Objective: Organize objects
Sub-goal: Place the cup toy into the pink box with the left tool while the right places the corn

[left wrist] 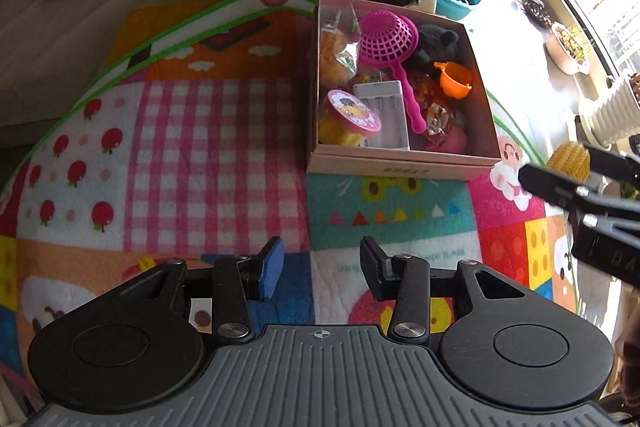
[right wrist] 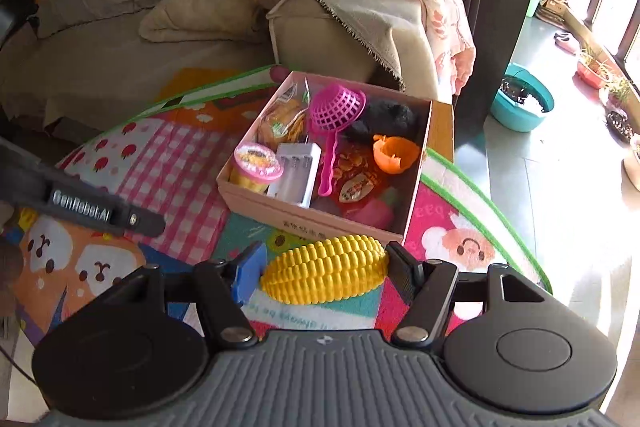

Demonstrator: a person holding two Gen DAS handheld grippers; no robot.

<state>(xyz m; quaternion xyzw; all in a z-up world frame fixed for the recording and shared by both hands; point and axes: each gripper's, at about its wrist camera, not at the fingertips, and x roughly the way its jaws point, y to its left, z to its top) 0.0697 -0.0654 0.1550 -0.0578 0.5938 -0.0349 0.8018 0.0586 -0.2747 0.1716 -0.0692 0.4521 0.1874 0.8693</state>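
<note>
A yellow toy corn cob (right wrist: 324, 275) is clamped lengthwise between the pads of the right gripper (right wrist: 320, 273) and is held above the colourful play mat (right wrist: 180, 163), just in front of the near wall of the pink cardboard box (right wrist: 304, 217). The left gripper (left wrist: 320, 267) is held with its jaws apart and nothing between them, over the mat short of the box. Inside the box a pink strainer (right wrist: 334, 107), an orange cup (right wrist: 394, 153), a white battery case (right wrist: 296, 173) and a pink-lidded tub (right wrist: 258, 159) are seen lying together.
</note>
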